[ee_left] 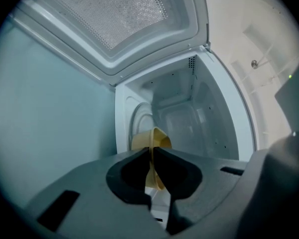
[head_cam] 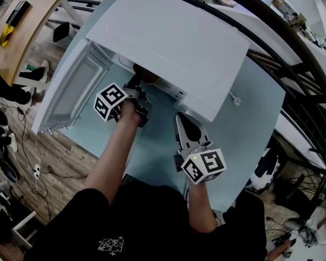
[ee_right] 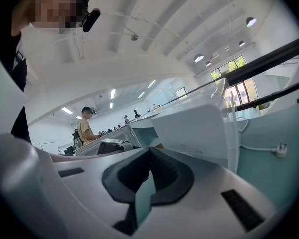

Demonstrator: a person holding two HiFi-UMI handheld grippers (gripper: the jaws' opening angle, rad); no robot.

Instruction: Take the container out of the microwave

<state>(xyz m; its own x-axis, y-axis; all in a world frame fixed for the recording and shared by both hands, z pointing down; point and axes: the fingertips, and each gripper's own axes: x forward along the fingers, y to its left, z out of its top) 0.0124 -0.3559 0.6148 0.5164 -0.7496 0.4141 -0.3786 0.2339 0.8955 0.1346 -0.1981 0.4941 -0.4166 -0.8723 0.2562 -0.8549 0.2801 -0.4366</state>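
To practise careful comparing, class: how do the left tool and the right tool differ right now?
The left tool reaches into the open white box-shaped microwave; the right tool is outside it. The left tool is shut on the rim of the round yellow container; the right tool is shut on nothing. Both carry a black-and-white marker cube.

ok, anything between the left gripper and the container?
Nothing. In the left gripper view the left gripper has its jaws closed on the rim of the yellow container, which sits in the open microwave.

white microwave (head_cam: 174,42), tan-yellow container (ee_left: 157,139), pale teal table (head_cam: 157,145), black-and-white patterned marker cubes (head_cam: 110,100).
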